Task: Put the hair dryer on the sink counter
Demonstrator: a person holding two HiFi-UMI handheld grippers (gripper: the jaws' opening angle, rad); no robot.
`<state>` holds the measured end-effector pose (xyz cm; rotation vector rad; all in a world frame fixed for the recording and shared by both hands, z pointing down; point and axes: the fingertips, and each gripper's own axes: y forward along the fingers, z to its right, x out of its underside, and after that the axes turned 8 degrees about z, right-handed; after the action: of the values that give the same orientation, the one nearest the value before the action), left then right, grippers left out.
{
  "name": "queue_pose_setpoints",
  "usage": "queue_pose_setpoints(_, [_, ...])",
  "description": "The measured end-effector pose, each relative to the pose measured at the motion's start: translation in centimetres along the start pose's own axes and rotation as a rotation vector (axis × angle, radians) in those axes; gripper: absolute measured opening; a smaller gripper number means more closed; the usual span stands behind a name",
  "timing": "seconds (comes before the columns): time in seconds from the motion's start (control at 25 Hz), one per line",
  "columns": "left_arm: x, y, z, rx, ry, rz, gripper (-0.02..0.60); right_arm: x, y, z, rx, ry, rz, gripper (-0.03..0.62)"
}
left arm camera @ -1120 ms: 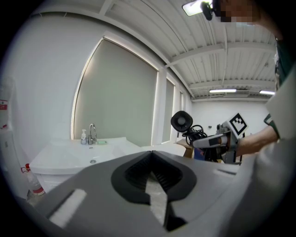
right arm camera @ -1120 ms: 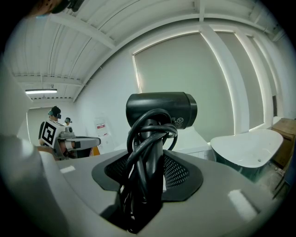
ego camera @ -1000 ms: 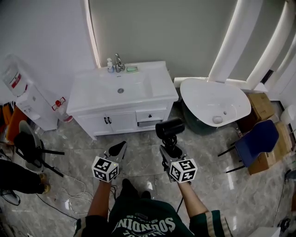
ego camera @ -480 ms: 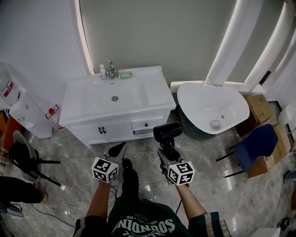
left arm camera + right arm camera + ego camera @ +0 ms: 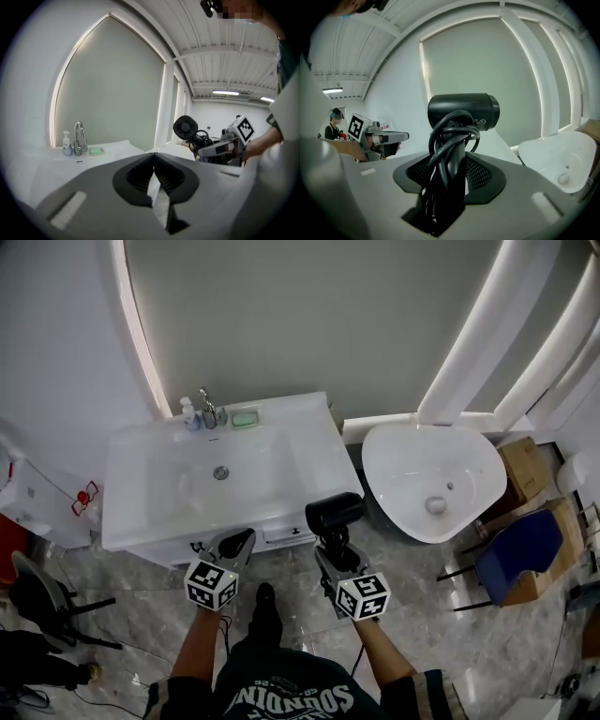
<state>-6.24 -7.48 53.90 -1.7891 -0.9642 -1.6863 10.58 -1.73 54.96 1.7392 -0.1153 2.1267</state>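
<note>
My right gripper (image 5: 330,542) is shut on the handle of a black hair dryer (image 5: 335,511), whose barrel stands upright above the jaws with its cord wound round the handle (image 5: 449,154). It hangs just off the front right corner of the white sink counter (image 5: 309,456). My left gripper (image 5: 236,542) is shut with nothing in it, its tip over the counter's front edge. In the left gripper view the hair dryer (image 5: 186,127) and the right gripper (image 5: 220,147) show at the right.
The counter carries a basin with a drain (image 5: 221,472), a faucet (image 5: 207,407), a soap bottle (image 5: 190,414) and a green soap dish (image 5: 246,417) at the back. A white bathtub (image 5: 433,482) stands to the right, a blue chair (image 5: 511,554) beyond it. A water dispenser (image 5: 37,498) is left.
I have stepped closer to the sink counter: it has slid down toward me in the head view. Both grippers now reach its front edge. The grip on the hair dryer is unchanged.
</note>
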Motion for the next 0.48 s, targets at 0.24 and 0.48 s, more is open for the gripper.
queue_pose_setpoints(0.24, [-2.2, 7.4, -9.2, 0.03, -0.005, -0.017, 0.052, -3.3, 10.4, 2.8, 0.028, 0.006, -0.008, 0.195])
queue_pose_setpoints(0.48, [-3.2, 11.8, -13.3, 0.055, -0.017, -0.026, 0.052, -5.3, 15.2, 5.0, 0.056, 0.007, -0.005, 0.195])
